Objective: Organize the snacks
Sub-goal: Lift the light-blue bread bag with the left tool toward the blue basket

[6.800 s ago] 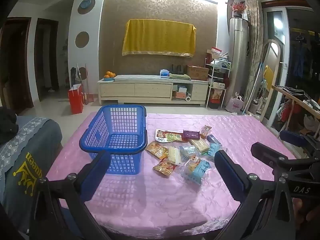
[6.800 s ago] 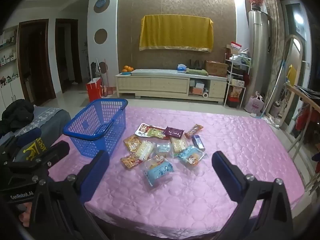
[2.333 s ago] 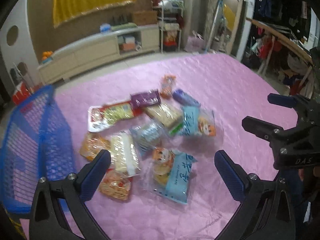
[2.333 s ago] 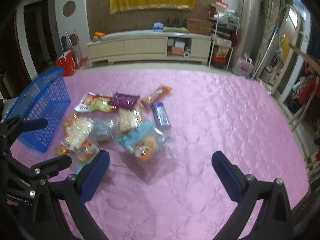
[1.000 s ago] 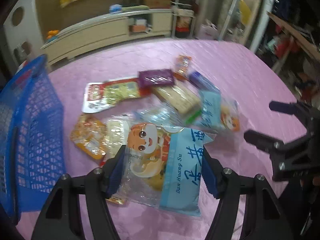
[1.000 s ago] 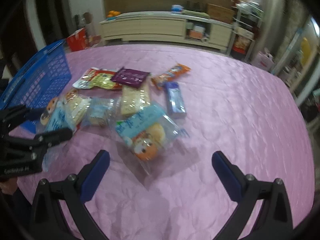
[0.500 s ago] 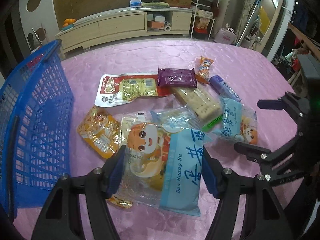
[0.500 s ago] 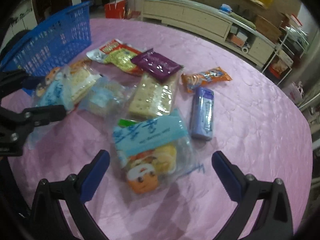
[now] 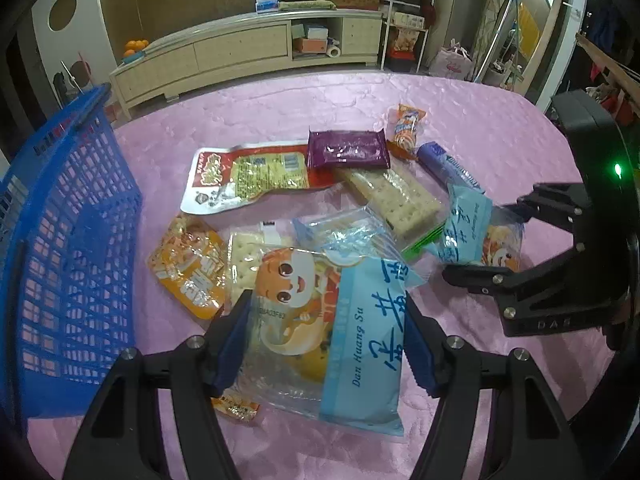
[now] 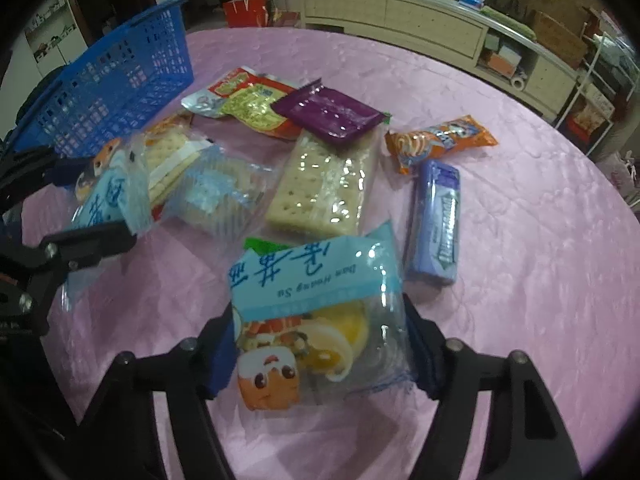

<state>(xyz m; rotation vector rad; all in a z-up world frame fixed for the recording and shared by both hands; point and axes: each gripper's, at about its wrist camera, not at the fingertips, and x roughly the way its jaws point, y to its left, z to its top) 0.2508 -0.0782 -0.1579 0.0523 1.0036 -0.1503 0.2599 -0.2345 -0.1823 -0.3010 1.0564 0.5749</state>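
Note:
My left gripper [image 9: 326, 338] is shut on a light-blue pastry pack with a cartoon face [image 9: 336, 320]; it also shows in the right wrist view [image 10: 106, 196]. My right gripper [image 10: 320, 344] is shut on a second light-blue pastry pack [image 10: 320, 304], seen in the left wrist view [image 9: 476, 232] between the right gripper's fingers. A blue plastic basket [image 9: 60, 240] stands to the left on the pink tablecloth [image 9: 480, 128]. Several other snacks lie between the grippers: a cracker pack [image 10: 326, 184], a purple packet [image 10: 328, 114], an orange wrapper [image 10: 440, 138] and a blue-purple bar [image 10: 438, 224].
A red and yellow pouch [image 9: 248, 178], an orange packet [image 9: 188, 264] and a clear blue pack [image 10: 216, 196] lie beside the basket. The table edge curves at the far right [image 10: 616, 184]. A long TV cabinet [image 9: 248, 52] stands behind.
My right gripper has moved down over the second pastry pack and closed on it. My left gripper keeps its pack and has stayed near the basket.

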